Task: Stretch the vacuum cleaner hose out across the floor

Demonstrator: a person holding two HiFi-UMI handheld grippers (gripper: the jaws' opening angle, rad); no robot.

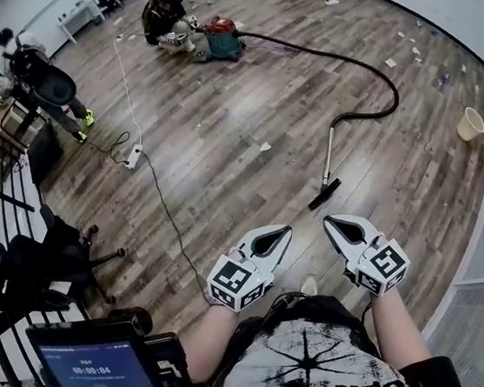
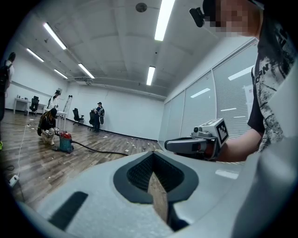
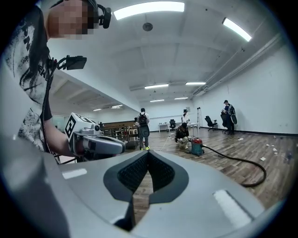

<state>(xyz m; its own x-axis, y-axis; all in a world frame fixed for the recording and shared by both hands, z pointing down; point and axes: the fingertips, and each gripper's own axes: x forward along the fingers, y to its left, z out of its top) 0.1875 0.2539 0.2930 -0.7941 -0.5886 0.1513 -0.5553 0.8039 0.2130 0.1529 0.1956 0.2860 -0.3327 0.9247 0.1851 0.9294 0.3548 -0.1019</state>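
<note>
The red and teal vacuum cleaner (image 1: 219, 38) stands far off on the wood floor. Its black hose (image 1: 387, 79) runs right from it and curls back to a metal wand (image 1: 329, 151) ending in a black floor nozzle (image 1: 325, 193). My left gripper (image 1: 286, 232) and right gripper (image 1: 329, 222) are held side by side near my body, short of the nozzle, both shut and empty. The left gripper view shows the vacuum cleaner (image 2: 64, 142), the hose (image 2: 98, 150) and the right gripper (image 2: 186, 145). The right gripper view shows the vacuum cleaner (image 3: 196, 147), the hose (image 3: 242, 163) and the left gripper (image 3: 100, 145).
A person (image 1: 163, 14) crouches beside the vacuum. A white cable runs to a power strip (image 1: 132, 159), with a dark cable trailing toward me. A beige bin (image 1: 471, 124) stands at right by the glass wall. An office chair (image 1: 55, 253), desks and another person (image 1: 41, 80) are at left.
</note>
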